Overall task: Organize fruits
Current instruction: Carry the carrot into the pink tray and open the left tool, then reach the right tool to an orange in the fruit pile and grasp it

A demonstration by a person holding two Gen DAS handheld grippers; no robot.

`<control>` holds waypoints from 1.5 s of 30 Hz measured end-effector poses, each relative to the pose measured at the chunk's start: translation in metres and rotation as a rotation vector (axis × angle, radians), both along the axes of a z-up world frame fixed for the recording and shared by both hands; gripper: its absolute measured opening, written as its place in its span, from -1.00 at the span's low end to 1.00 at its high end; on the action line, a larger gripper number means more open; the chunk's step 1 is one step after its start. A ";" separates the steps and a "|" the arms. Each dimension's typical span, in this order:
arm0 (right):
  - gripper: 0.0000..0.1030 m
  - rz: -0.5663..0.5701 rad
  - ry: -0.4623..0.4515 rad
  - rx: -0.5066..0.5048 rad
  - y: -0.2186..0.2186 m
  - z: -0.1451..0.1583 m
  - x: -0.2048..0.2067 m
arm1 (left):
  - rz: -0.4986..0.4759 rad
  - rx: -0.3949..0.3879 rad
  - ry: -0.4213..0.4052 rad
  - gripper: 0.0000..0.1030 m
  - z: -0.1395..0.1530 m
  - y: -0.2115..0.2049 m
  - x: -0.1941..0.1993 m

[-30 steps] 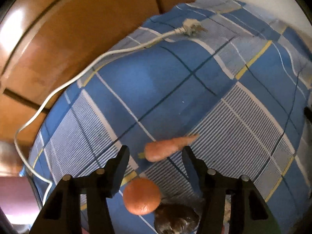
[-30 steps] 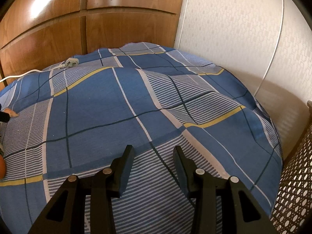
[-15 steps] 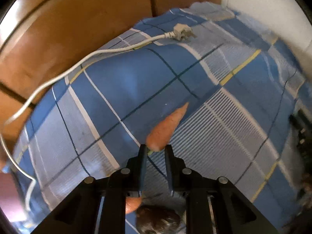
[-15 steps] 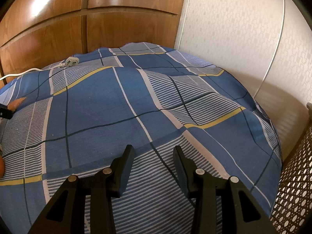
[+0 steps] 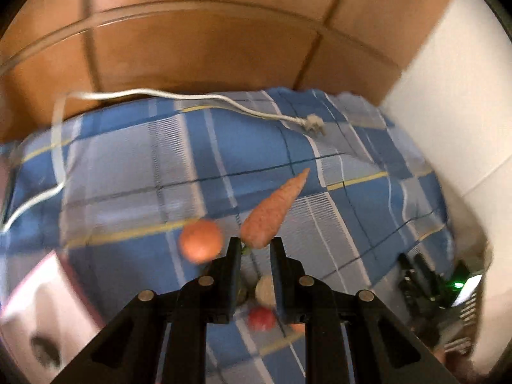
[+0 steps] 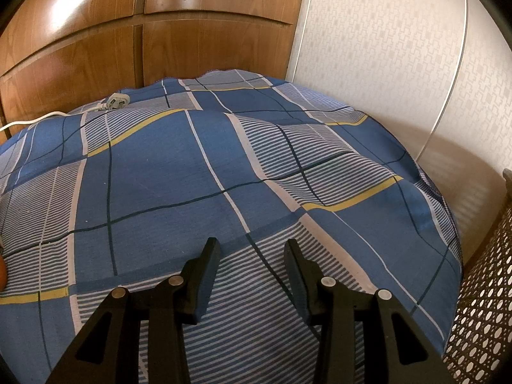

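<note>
My left gripper [image 5: 255,245] is shut on the thick end of an orange carrot [image 5: 272,209] and holds it above the blue checked bedsheet [image 5: 128,160], tip pointing up and right. An orange [image 5: 200,240] lies on the sheet just left of the fingertips. Below, between the fingers, a pale round item [image 5: 264,289] and a red fruit [image 5: 261,318] lie on the sheet, blurred. My right gripper [image 6: 252,249] is open and empty over the bedsheet [image 6: 160,176]. An orange edge [image 6: 2,275] shows at the far left of the right wrist view.
A white cable with a plug [image 5: 312,124] runs across the far side of the bed; the plug also shows in the right wrist view [image 6: 116,101]. Wooden panels [image 6: 192,38] stand behind the bed. A perforated basket [image 6: 480,304] stands at the right. Dark equipment [image 5: 425,275] sits by the bed's right edge.
My left gripper closed on the carrot, lifted it off the sheet and swung, so the view is blurred and shows more fruit below. The right gripper has not moved.
</note>
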State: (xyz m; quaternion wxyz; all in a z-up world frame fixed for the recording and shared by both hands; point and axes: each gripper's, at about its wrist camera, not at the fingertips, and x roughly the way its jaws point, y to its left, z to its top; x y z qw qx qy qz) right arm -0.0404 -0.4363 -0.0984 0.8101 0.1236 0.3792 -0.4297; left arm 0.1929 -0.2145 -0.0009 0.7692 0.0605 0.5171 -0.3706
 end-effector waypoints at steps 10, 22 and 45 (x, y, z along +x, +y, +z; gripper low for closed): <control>-0.18 0.000 0.000 0.000 0.000 0.000 0.000 | 0.333 -0.118 0.006 -0.64 0.043 0.156 -0.022; -0.18 0.002 -0.005 0.004 -0.001 0.000 0.000 | 0.590 -0.084 0.211 -0.63 -0.052 0.219 -0.015; -0.18 0.002 -0.009 0.005 0.000 0.000 -0.001 | 0.741 0.107 -0.199 0.14 -0.018 0.230 -0.116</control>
